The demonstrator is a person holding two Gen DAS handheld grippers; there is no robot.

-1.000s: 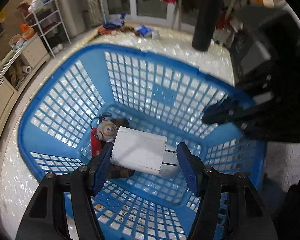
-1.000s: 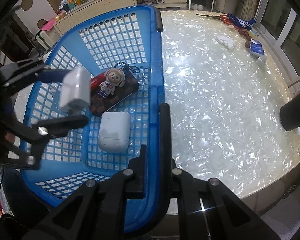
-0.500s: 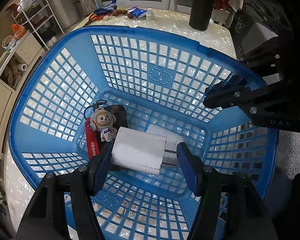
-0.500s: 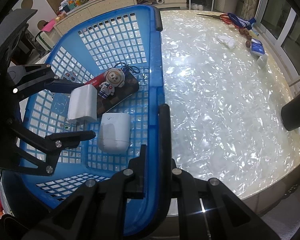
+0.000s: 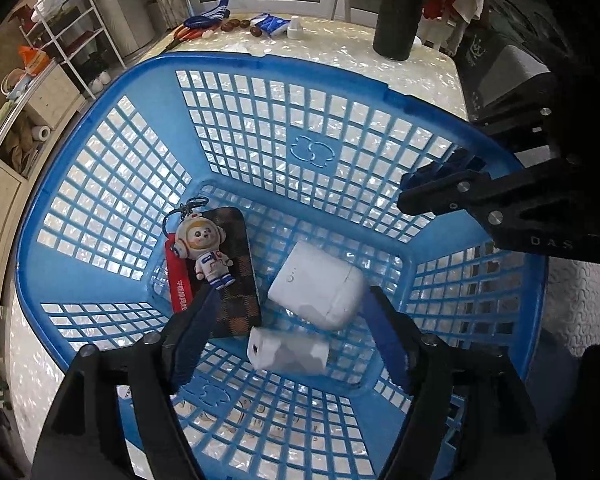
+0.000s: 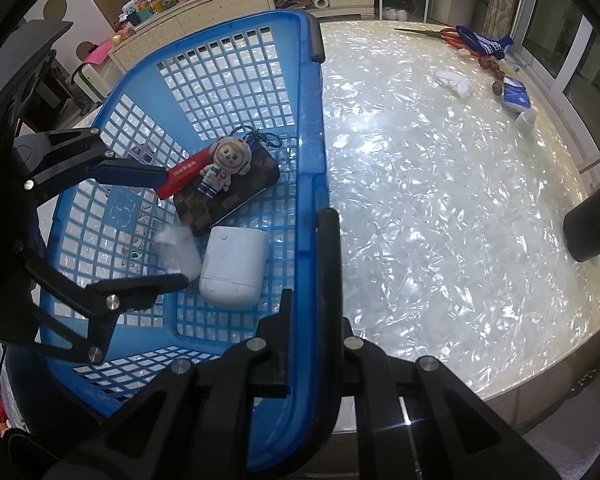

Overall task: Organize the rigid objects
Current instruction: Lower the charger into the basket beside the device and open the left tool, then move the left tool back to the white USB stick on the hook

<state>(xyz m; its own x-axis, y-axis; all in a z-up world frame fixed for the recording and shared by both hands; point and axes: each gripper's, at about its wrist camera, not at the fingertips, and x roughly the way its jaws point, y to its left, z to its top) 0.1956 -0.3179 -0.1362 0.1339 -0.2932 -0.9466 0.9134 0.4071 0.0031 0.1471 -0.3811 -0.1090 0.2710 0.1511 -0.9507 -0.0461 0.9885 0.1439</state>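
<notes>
— Where does the white charger (image 5: 287, 350) lie?
— On the blue basket (image 5: 236, 80) floor, blurred, beside the white case (image 5: 317, 290); the left tongs (image 5: 288, 340) gape wide above it.
— The right tongs (image 6: 309, 356)?
— Clamped on the basket rim, on the bench (image 6: 440, 184).

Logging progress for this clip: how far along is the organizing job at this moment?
Done: wallet, astronaut keychain and white case lie in the blue basket. In hand: nothing; the left gripper is open, with the blurred white charger below. The right gripper clamps the rim. Left: scissors and small items remain on the table.
</notes>
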